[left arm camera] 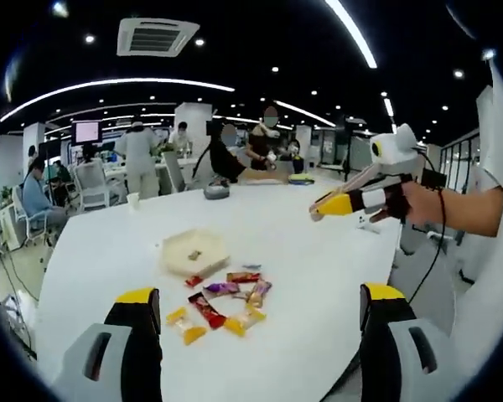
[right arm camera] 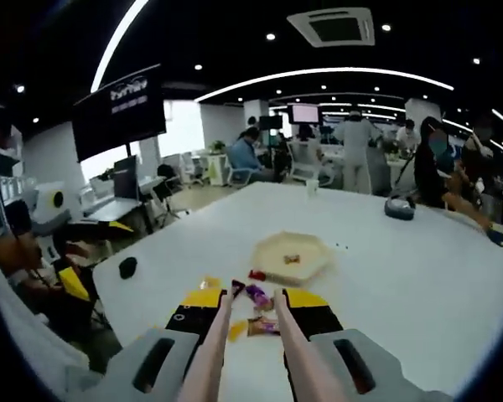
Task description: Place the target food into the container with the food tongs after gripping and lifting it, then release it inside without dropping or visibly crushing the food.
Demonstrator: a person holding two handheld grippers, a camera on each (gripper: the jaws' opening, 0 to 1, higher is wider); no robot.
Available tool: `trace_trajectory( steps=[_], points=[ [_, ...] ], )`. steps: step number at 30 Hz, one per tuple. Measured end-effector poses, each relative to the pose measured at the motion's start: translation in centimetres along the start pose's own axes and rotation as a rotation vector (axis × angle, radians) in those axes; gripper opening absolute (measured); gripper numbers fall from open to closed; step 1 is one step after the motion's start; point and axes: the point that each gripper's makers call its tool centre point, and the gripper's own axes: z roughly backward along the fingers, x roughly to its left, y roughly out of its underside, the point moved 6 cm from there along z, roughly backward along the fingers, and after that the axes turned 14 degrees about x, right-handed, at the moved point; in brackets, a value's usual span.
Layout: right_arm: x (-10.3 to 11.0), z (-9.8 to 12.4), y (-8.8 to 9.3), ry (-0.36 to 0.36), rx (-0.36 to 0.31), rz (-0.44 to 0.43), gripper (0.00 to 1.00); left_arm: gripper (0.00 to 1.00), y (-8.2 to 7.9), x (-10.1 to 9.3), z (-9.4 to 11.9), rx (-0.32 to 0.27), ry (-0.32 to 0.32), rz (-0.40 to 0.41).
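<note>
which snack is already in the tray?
The small wrapped piece lying alone on the floor of the shallow beige tray. The other wrapped snacks, such as the red bar and purple one, lie on the white table beside it.

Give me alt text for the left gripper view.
A shallow cream-coloured tray sits on a large white table, with a cluster of colourful wrapped snacks just in front of it. The right gripper, held by a person's hand, hovers over the table holding pale food tongs.
</note>
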Motion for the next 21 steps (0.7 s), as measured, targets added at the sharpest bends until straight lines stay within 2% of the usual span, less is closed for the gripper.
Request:
trace_trajectory(
  steps=[2,4,5,6,7,10,11,13,14,17,18,19,21],
  points=[
    [-0.4,1.1,0.7,-0.012,-0.01,-0.002,0.26,0.99,0.1,-1.0,0.9,-0.014,0.002,0.056],
    [-0.6,1.6,1.1,-0.013,-0.007,-0.005,0.26,0.99,-0.4,-1.0,1.2,-0.045,-0.03,0.097],
    [-0.9,2.3,1.8,-0.014,-0.001,0.004,0.26,0.99,-0.6,-1.2,1.2,-0.047,-0.051,0.064],
    [-1.0,2.5,2.1,-0.018,0.002,0.003,0.26,0.99,-0.6,-1.3,1.1,-0.039,-0.072,0.064],
    [-1.3,3.0,2.4,-0.021,0.002,0.004,0.26,0.99,-0.3,-1.7,0.9,-0.013,-0.079,0.042],
    [-1.8,3.7,3.0,-0.027,-0.007,0.004,0.26,0.99,-0.2,-1.9,0.5,-0.028,-0.114,0.032],
    [-1.9,3.8,3.0,-0.034,-0.012,0.008,0.26,0.99,-0.5,-1.6,0.3,-0.068,-0.123,0.04],
    [-1.8,4.1,3.1,-0.058,-0.019,0.018,0.26,0.99,-0.9,-1.2,-0.2,-0.105,-0.117,0.077],
    [-1.8,4.1,3.2,-0.063,-0.014,0.038,0.26,0.99,-1.1,-0.8,-0.4,-0.123,-0.133,0.065],
    [-1.5,4.0,3.5,-0.093,-0.019,0.07,0.26,0.99,-0.6,-0.3,-2.3,-0.088,-0.141,-0.02],
    [-1.4,3.9,3.7,-0.116,-0.001,0.082,0.26,0.99,-0.1,-0.1,-3.2,-0.078,-0.159,-0.069],
    [-1.3,3.8,3.8,-0.12,-0.003,0.093,0.26,1.0,0.5,0.0,-3.9,-0.061,-0.149,-0.082],
    [-1.1,3.9,3.8,-0.128,-0.011,0.102,0.26,1.0,1.8,0.8,-5.0,-0.05,-0.153,-0.022]
  ],
)
